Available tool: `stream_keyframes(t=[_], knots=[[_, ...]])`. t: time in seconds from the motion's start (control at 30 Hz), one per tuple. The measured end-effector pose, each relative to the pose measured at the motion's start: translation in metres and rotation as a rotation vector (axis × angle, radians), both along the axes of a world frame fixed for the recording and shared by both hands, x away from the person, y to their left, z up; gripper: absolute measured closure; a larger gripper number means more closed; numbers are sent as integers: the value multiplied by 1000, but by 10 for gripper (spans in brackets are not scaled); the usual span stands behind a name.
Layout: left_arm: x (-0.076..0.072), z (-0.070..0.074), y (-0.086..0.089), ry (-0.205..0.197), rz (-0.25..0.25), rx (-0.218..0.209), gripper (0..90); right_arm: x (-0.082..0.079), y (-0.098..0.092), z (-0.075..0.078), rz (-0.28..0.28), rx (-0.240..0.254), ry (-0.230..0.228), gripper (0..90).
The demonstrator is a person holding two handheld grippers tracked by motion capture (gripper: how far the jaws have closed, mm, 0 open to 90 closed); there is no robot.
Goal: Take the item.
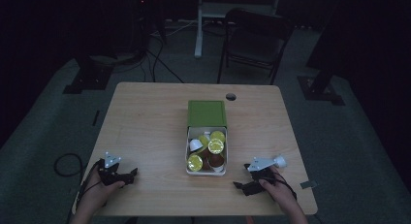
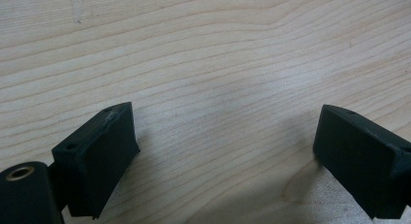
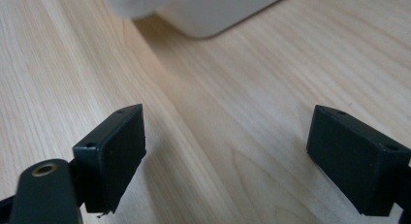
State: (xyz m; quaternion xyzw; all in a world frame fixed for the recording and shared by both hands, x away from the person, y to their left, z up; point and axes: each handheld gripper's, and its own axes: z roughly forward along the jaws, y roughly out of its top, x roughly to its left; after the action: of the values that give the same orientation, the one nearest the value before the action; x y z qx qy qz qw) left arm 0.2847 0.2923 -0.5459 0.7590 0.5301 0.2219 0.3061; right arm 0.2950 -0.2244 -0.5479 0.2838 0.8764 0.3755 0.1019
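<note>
- Light wooden surface (image 1: 145, 132): a rectangular top seen from above, with a small round cable hole (image 1: 230, 96) near its far edge; both grippers rest near its near edge.
- White rectangular open box (image 1: 188, 156): it sits at the middle of the surface, its long axis running near to far. A green square lid or panel (image 1: 207, 113) lies touching its far end.
- Box contents: several small round capsules, some with yellow-green foil tops (image 1: 215, 146), some dark brown (image 1: 215, 160), and one white (image 1: 196, 144), piled loosely together. Their exact count cannot be told in the dim light.
- Left gripper (image 1: 131, 174): held in the person's left hand (image 1: 99, 192) at the near left, lying on the surface with its jaws pointing right, toward the box. In the left gripper view (image 2: 223, 151) the jaws stand wide apart with bare wood between them; it is released and holds nothing.
- Right gripper (image 1: 238, 184): held in the right hand (image 1: 281, 190) at the near right, jaws pointing left. In the right gripper view (image 3: 225, 151) the jaws are likewise spread and empty, and the white box's rounded corner (image 3: 203, 15) lies just ahead.
- Governing relation: the box lies between the two grippers and slightly farther away; judged from the high view, the right gripper is the nearer one, so a reach for a capsule would probably go forward and inward from that side.
</note>
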Motion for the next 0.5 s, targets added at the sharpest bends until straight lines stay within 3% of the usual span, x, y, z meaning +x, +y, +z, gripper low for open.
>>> stream_keyframes(t=[0.17,0.5], knots=[[0,0,0,0,0,0,85,0,2,0,13,-25,-20,128],[0,0,0,0,-1,0,86,-1,2,-2,8,-13,-31,118]])
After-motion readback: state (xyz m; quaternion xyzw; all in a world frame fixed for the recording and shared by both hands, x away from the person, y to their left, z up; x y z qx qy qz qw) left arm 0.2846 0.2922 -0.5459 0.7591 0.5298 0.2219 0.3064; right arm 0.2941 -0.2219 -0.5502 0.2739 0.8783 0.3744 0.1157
